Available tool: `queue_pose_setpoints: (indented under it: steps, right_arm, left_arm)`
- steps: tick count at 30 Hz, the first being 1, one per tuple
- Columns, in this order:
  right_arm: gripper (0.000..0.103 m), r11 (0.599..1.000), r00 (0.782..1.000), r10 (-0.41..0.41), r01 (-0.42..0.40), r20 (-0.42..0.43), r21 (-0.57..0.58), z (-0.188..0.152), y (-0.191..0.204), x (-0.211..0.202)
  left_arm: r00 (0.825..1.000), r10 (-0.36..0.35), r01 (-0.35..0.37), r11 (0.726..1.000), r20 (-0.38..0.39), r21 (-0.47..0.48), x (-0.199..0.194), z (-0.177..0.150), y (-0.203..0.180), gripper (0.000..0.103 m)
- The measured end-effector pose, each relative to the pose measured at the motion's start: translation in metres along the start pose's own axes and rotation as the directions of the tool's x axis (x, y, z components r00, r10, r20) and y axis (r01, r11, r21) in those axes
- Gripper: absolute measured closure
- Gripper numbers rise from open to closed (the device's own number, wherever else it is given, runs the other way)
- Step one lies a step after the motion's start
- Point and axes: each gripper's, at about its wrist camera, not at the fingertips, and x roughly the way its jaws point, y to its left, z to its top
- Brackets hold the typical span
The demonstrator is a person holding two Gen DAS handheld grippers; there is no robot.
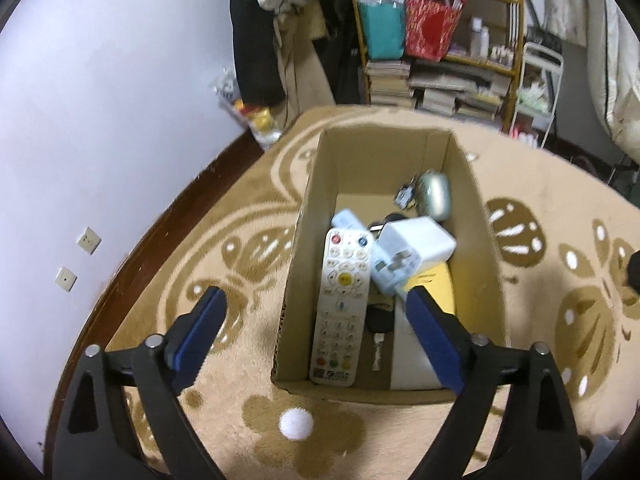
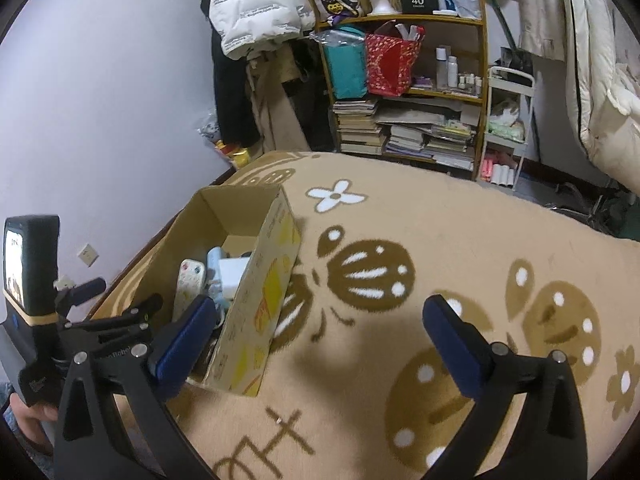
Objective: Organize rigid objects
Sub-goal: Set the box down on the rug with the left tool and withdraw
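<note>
The left gripper (image 1: 316, 300) hung with its fingers spread wide and empty over the near end of the cardboard box (image 1: 304, 208) on the patterned rug (image 1: 248, 216). Inside lay a white remote (image 1: 340, 312), then a key (image 1: 377, 344), a white charger plug (image 1: 412, 248) and a silvery case (image 1: 434, 194) farther back. A small white ball (image 1: 296, 424) sat outside, just before the box. The right gripper (image 2: 320, 320), fingers equally wide and empty, hovered over bare rug. The ball would likely roll away from a careless pinch on the soft pile.
</note>
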Motion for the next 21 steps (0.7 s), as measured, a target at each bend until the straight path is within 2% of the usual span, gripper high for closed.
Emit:
queue_pose_setpoints:
  steps: [4, 9, 15, 21]
  right_arm:
    - [0.0, 1.0, 0.999, -0.002, 0.002, 0.038, 0.006, -0.012, -0.001, -0.011]
    - [0.0, 1.0, 0.998, 0.01, -0.011, 0.068, 0.016, -0.019, -0.001, -0.02]
    - [0.0, 1.0, 0.988, -0.017, 0.014, 0.156, 0.022, -0.029, -0.004, -0.041]
    - [0.0, 0.997, 0.964, -0.046, 0.03, 0.263, 0.067, -0.04, -0.01, -0.069]
  left_arm:
    - [0.998, -0.012, 0.012, 1.0, 0.06, -0.003, -0.022, -0.004, 0.0, 0.003]
    - [0.99, -0.053, 0.059, 0.998, 0.131, -0.038, -0.046, -0.009, 0.007, 0.002]
    - [0.976, -0.067, 0.078, 0.996, 0.207, -0.045, -0.069, -0.016, 0.011, 0.002]
    - [0.962, -0.059, 0.064, 0.998, 0.265, -0.012, -0.093, -0.028, 0.005, 0.002]
